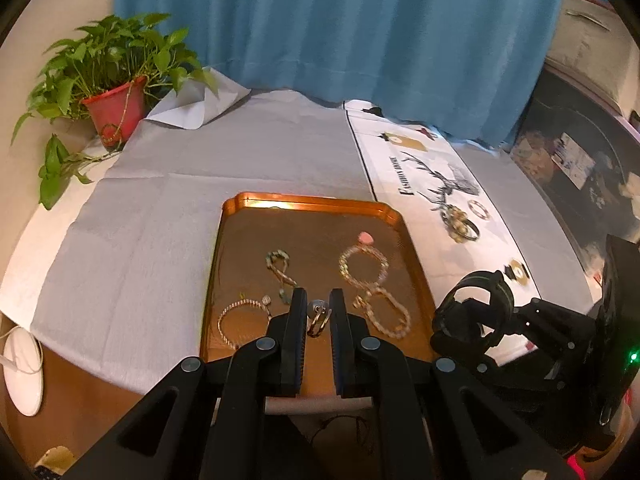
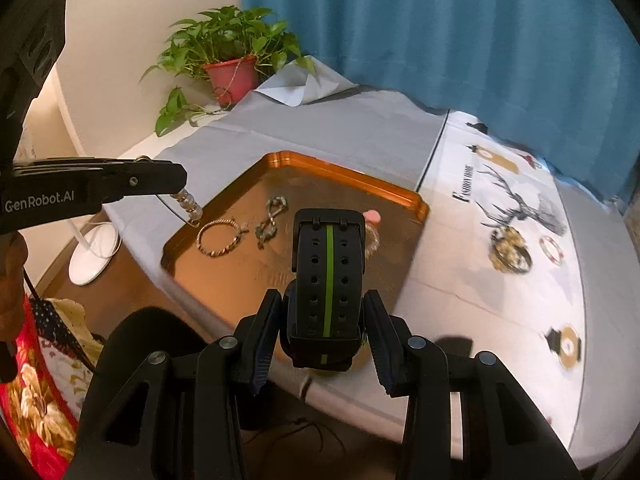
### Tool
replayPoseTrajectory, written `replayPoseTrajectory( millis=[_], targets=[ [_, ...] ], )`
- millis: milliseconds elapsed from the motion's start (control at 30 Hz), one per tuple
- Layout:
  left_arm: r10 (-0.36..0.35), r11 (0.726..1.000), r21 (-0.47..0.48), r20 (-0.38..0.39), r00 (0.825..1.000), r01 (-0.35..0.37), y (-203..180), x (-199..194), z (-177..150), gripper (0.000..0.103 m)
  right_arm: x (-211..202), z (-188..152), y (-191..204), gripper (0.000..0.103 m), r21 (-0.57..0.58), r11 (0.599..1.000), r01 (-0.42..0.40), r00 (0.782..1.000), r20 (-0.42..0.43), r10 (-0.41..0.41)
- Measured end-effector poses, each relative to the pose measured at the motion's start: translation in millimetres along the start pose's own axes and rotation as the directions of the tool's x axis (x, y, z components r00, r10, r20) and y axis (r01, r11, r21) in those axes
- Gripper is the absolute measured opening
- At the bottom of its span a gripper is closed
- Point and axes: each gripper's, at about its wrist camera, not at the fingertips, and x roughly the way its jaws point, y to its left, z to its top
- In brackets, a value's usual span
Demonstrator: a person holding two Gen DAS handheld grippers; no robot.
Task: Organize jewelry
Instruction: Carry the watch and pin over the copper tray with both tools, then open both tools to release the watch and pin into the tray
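Between the left gripper's (image 1: pixel 318 300) narrowly parted fingers hangs a beaded hoop earring (image 1: pixel 318 318), pinched by them above the near end of the copper tray (image 1: pixel 312 204); from the right wrist view the same earring (image 2: pixel 188 204) dangles off that gripper's tip over the tray's near-left rim. At 10 o'clock from the tips lies a twisted green-bead bracelet (image 1: pixel 280 266), at 9 o'clock a thin gold bracelet (image 1: pixel 242 318), and at 2 o'clock a looped gold chain (image 1: pixel 370 286) with a pink charm (image 1: pixel 366 237) at its far end. The right gripper (image 2: pixel 324 312) has its fingers spread wider, clamping a black watch with a green stripe (image 2: pixel 328 280) at the tray's near-right edge. On the printed cloth (image 1: pixel 420 184) at 2 o'clock rest a chunky gold bangle (image 2: pixel 510 254) and a small ring (image 2: pixel 552 250). A potted plant (image 1: pixel 112 76) stands at 11 o'clock beside the blue curtain (image 1: pixel 340 24).
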Motion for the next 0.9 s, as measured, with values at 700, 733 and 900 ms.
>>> replayPoseTrajectory(
  millis=[700, 733, 900],
  targets=[
    [0.209, 0.978, 0.014, -0.030, 0.977, -0.209, 26, 76, 15, 0.102, 99, 38, -10, 0.074, -0.029, 0.999, 0.036, 0.993, -0.110, -0.039],
    [0.217, 0.976, 0.017, -0.039, 0.975, -0.216, 27, 73, 12, 0.102, 96, 37, -10, 0.076, -0.030, 0.999, 0.045, 0.994, -0.099, -0.048],
    [0.224, 0.974, -0.013, -0.033, 0.974, -0.225, 20, 37, -23, 0.102, 58, 10, -19, 0.078, 0.041, 0.998, 0.051, 0.994, -0.094, -0.047]
  ],
)
